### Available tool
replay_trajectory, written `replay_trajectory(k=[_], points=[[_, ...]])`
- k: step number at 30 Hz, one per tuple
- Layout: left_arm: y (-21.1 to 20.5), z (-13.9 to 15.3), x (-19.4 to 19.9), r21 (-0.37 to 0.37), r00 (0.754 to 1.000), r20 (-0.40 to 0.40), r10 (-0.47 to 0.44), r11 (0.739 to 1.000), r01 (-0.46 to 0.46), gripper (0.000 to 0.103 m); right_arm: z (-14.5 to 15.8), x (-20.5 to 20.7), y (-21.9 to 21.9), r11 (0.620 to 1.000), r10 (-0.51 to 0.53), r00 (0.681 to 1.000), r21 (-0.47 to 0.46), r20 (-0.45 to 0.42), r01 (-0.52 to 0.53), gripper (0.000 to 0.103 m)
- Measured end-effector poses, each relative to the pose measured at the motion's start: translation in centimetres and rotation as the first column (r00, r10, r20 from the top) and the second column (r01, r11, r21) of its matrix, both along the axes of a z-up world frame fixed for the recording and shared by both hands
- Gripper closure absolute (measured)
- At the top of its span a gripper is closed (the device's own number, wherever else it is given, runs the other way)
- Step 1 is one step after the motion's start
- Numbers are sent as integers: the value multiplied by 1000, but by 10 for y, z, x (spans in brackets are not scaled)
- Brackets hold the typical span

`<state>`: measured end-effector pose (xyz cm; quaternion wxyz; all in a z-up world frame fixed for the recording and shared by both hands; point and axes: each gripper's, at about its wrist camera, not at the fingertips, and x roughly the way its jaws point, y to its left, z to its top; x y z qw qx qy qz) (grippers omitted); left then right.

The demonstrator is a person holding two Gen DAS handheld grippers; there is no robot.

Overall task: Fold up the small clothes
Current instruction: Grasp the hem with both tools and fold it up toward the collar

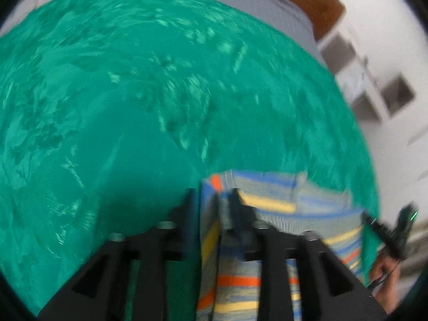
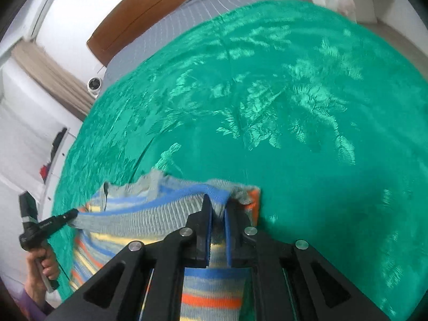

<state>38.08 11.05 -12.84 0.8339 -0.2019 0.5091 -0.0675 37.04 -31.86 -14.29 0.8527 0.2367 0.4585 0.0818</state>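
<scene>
A small knitted garment with grey, blue, yellow and orange stripes lies on a green patterned bedspread. My right gripper is shut on its bunched top edge near the orange corner. The left gripper touches the grey hem at the garment's other end. In the left wrist view the garment has its edge between the fingers of my left gripper, whose jaws stand apart with room beside the cloth. The right gripper shows blurred at the garment's far right corner.
The bedspread covers a bed with a grey sheet and a brown wooden headboard at the far end. White shelves stand beside the bed. A person's hand holds the left gripper's handle.
</scene>
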Motion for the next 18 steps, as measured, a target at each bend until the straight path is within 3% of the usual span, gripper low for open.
replay_trajectory(k=[1, 3, 5, 7, 9, 10, 12, 14, 16, 18], points=[[11, 9, -3, -19, 999, 36, 31, 999, -30, 45, 8, -3, -4, 1000, -7, 1000, -7, 27, 7, 83], [22, 27, -14, 10, 994, 103, 43, 999, -44, 37, 27, -14, -5, 999, 5, 998, -38, 64, -3, 75], [21, 34, -19, 38, 994, 108, -18, 999, 14, 37, 41, -17, 7, 994, 98, 994, -59, 48, -95, 75], [7, 36, -30, 39, 985, 85, -149, 988, 146, 37, 41, -14, 32, 969, 233, 971, -72, -46, -236, 75], [-17, 26, -36, 32, 954, 28, -298, 954, 297, 35, 24, -9, 72, 919, 374, 907, -55, -192, -390, 69], [-38, 12, -38, 21, 918, -33, -395, 918, 395, 34, 13, -4, 93, 898, 412, 877, -53, -247, -437, 69], [-61, -7, -35, 43, 888, -91, -452, 889, 457, 34, 1, 10, 121, 881, 439, 865, -74, -244, -468, 69], [-72, -17, -21, 113, 913, -88, -397, 907, 406, 36, 2, 37, 141, 900, 400, 905, -122, -148, -418, 69], [-56, -6, -9, 86, 961, -22, -276, 957, 277, 36, 20, 51, 143, 944, 296, 955, -158, 17, -290, 68], [-36, 10, -11, 17, 982, 46, -181, 984, 180, 31, 34, 51, 139, 965, 247, 965, -109, 89, -237, 64]])
